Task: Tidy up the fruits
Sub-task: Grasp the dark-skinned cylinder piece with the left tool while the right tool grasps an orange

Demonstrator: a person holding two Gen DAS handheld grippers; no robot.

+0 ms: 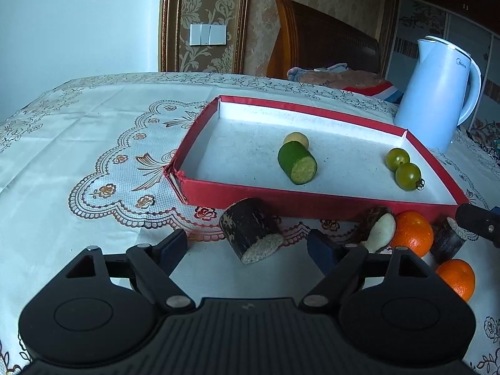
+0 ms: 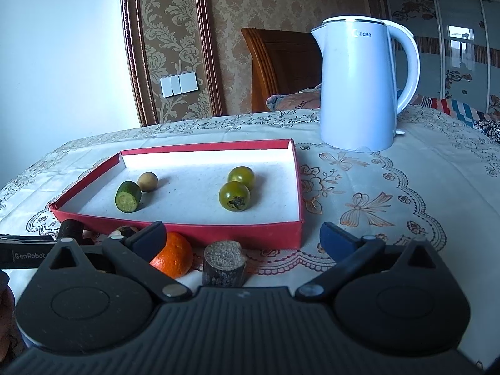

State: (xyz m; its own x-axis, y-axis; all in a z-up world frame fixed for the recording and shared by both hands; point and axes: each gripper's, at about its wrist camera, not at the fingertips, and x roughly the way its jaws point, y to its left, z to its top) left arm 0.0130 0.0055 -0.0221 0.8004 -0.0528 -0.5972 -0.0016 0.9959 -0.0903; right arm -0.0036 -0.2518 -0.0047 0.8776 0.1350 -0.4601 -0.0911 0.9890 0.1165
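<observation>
Both grippers w/ jaws spread, nothing held: left gripper (image 1: pixel 247 243) centre-bottom over dark sugarcane piece (image 1: pixel 250 234); right gripper (image 2: pixel 243 237) near orange (image 2: pixel 173 254), sugarcane stub (image 2: pixel 223 262). Red box (image 2: pixel 250 234) mid-frame holds cucumber piece (image 2: pixel 128 197). Risk: round cane rolls off desk (image 1: pixel 62 156) if nudged.

left hand-held gripper (image 1: pixel 247 243) agape, right hand-held gripper (image 2: pixel 243 237) agape

Matt cardboard tray (image 2: pixel 175 229) — glossy plastic kettle (image 2: pixel 356 87)
</observation>
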